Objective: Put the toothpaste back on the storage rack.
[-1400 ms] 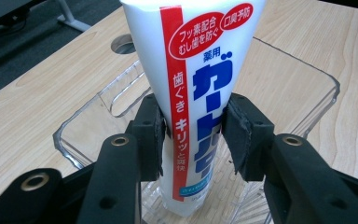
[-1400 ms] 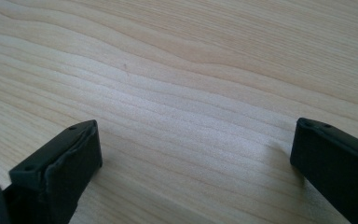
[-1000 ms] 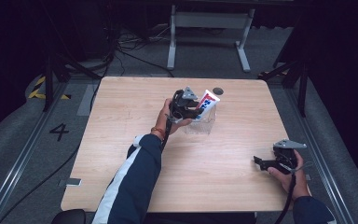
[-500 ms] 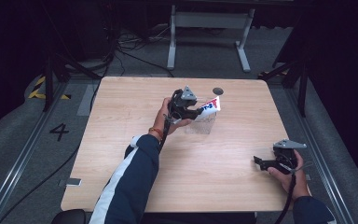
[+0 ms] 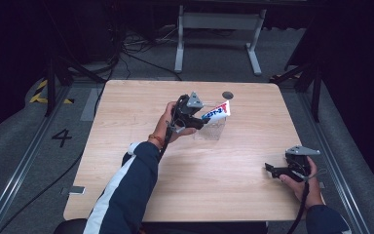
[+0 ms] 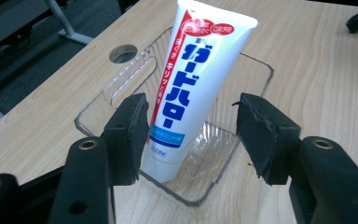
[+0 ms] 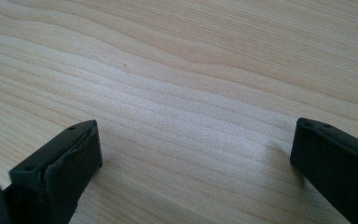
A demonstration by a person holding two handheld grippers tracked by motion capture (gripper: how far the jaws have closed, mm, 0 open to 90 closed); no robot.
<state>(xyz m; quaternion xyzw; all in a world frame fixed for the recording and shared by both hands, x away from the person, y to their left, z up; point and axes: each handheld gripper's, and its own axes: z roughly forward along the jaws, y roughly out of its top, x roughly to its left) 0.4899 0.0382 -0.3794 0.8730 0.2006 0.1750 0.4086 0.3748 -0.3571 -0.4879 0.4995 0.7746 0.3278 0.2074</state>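
Nearest the person, at the surface's right front, the right hand-held gripper rests low over bare wood with its jaws spread and nothing between them. Farther in, past the middle, the left hand-held gripper has just been opening its jaws. In the left gripper view the tube stands between the pads, the left one at or just off its side, the right one well clear. The tube stands cap-down in the clear tray, leaning over its far wall.

The step in hand looks like letting go. To do it well, spread the jaws until both pads are off the tube, then draw straight back along the jaws' line, so neither pad catches the tube or the tray's near rim.

Beyond the tray a round hole sits near the far edge. Open room lies to the left and front.
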